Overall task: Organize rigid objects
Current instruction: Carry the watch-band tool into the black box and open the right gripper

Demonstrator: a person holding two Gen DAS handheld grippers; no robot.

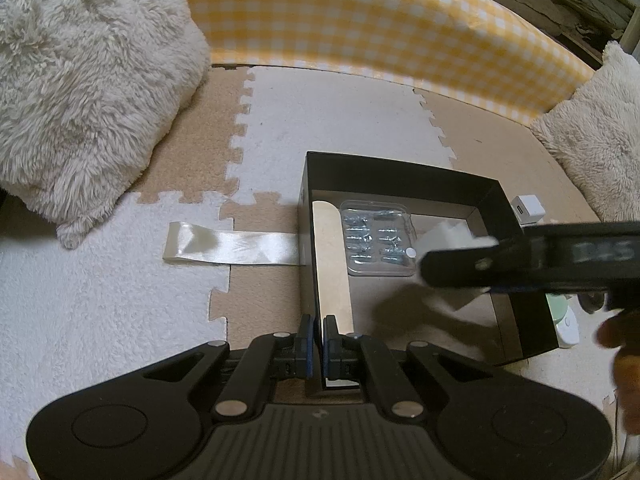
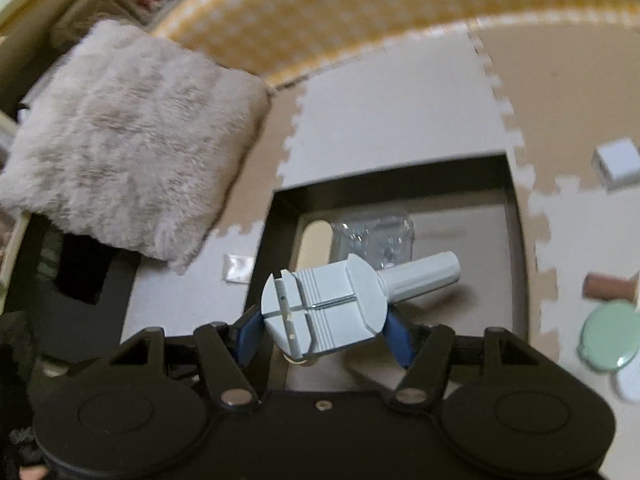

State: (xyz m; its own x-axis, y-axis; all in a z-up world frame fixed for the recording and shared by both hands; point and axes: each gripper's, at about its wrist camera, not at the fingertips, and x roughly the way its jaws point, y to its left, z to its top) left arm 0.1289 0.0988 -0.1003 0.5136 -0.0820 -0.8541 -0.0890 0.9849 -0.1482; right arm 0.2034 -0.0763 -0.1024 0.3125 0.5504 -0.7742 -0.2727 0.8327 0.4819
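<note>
The right gripper (image 2: 324, 330) is holding the grey tool (image 2: 324, 304) over the black box (image 1: 496, 200) (2 blue pads hugging it). The left gripper (image 1: 319, 334) is pinching the box wall. Lower slowly, beside the screw pack (image 1: 378, 238), then let go.

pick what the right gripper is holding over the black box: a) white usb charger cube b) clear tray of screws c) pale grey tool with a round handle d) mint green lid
c: the right gripper has its blue pads pressed on both sides of the pale grey tool, above the black box.
</note>
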